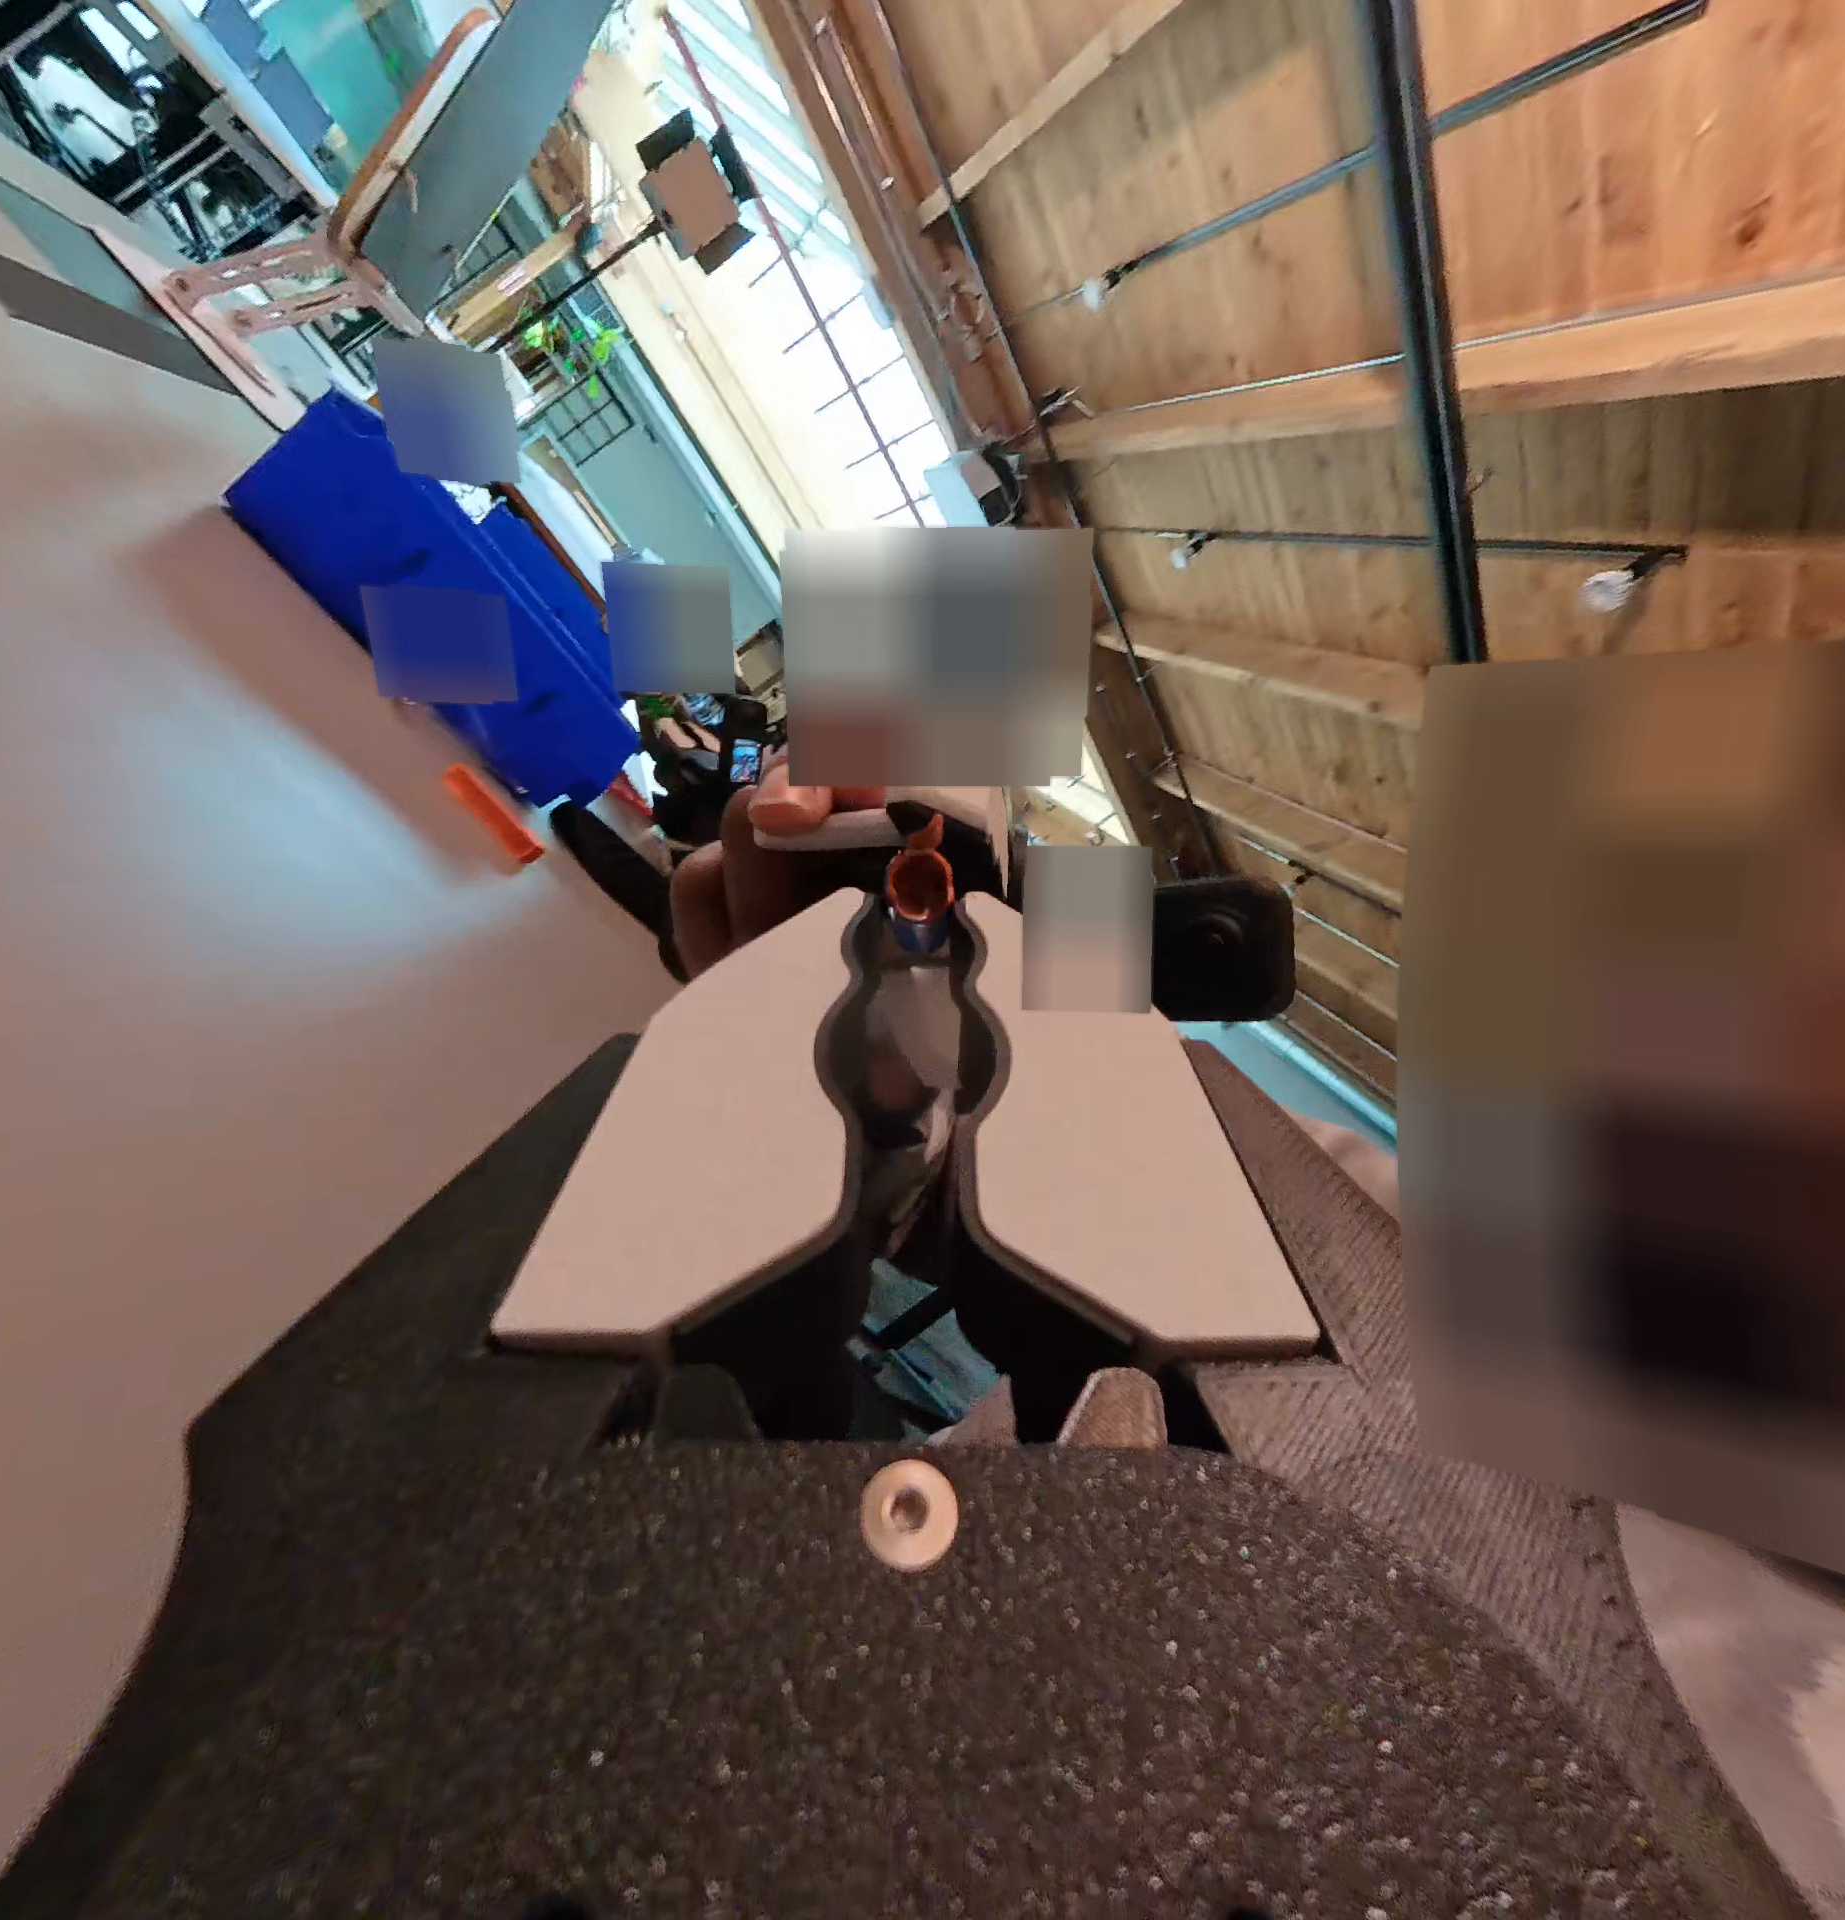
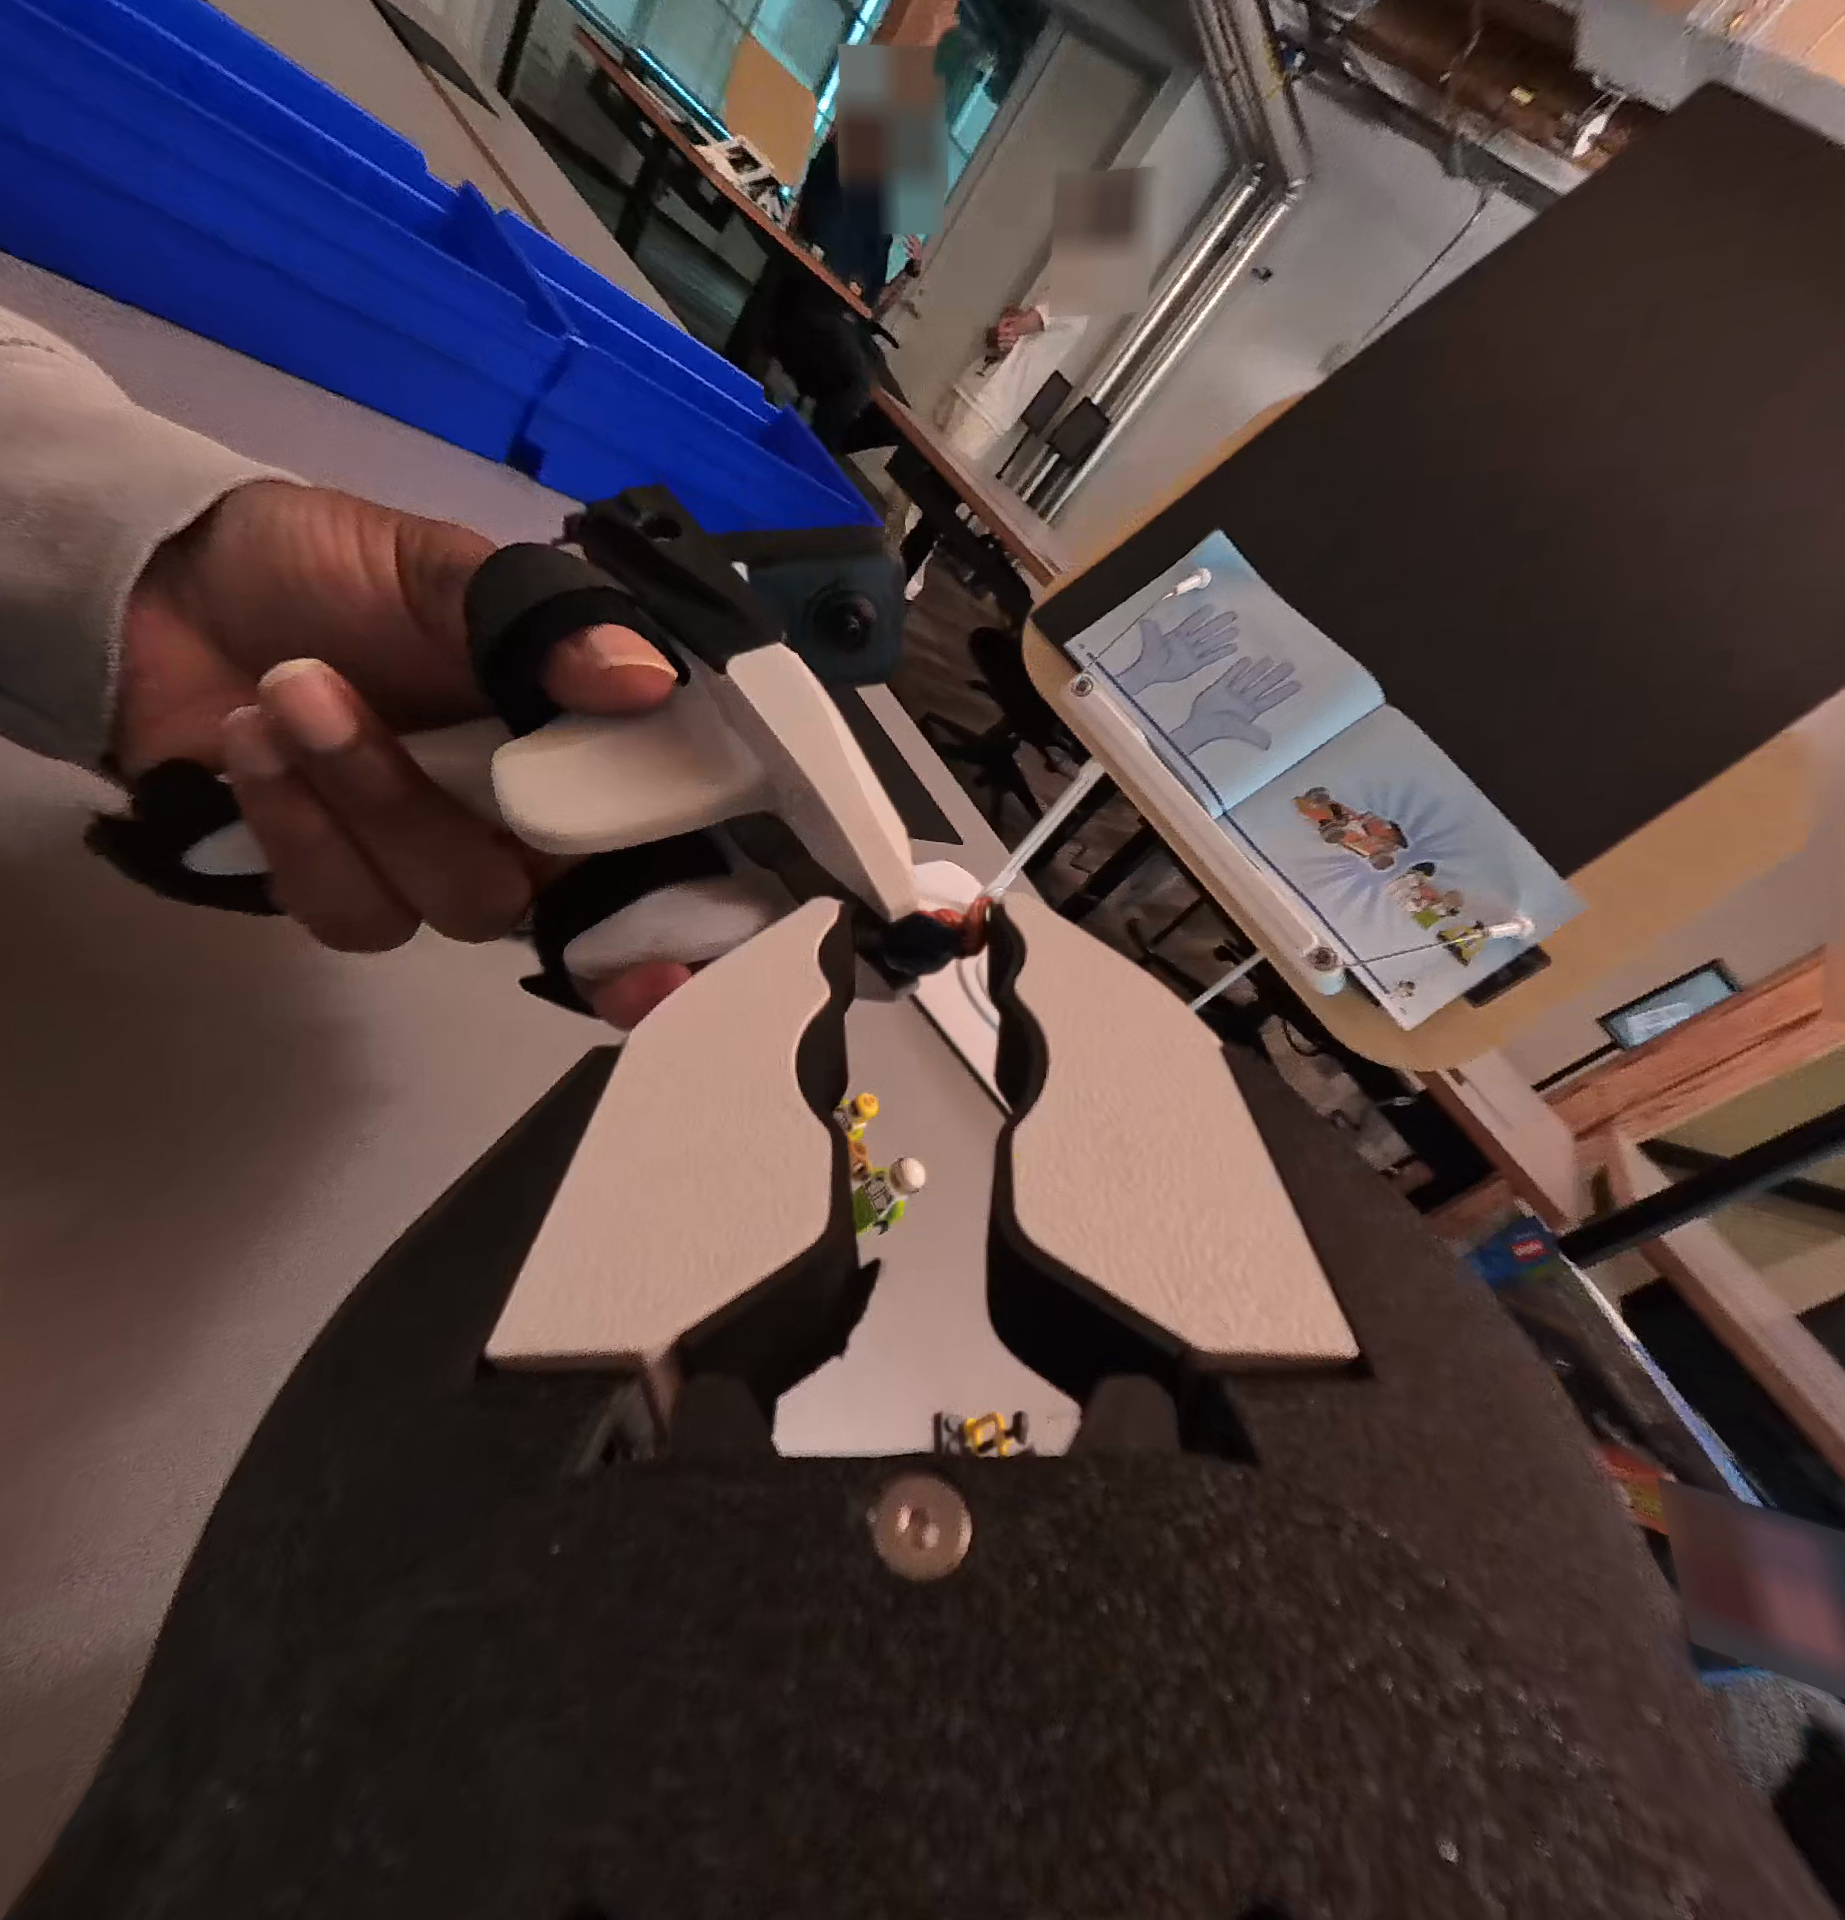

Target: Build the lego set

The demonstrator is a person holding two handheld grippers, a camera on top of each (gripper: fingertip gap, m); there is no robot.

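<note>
Small glossy lego piece, rounded orange-brown top on blue base, is pinched at your left gripper tips. Right gripper tips meet it, clamped on its brown end. Both tilted above the pale counter; minifigures lie below.

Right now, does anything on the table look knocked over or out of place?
Yes. Two Lego minifigures in lime vests lie flat on the white table instead of standing, loose below both grippers. An orange piece also lies alone beside the blue bins. Nothing looks damaged or spilled.
</note>
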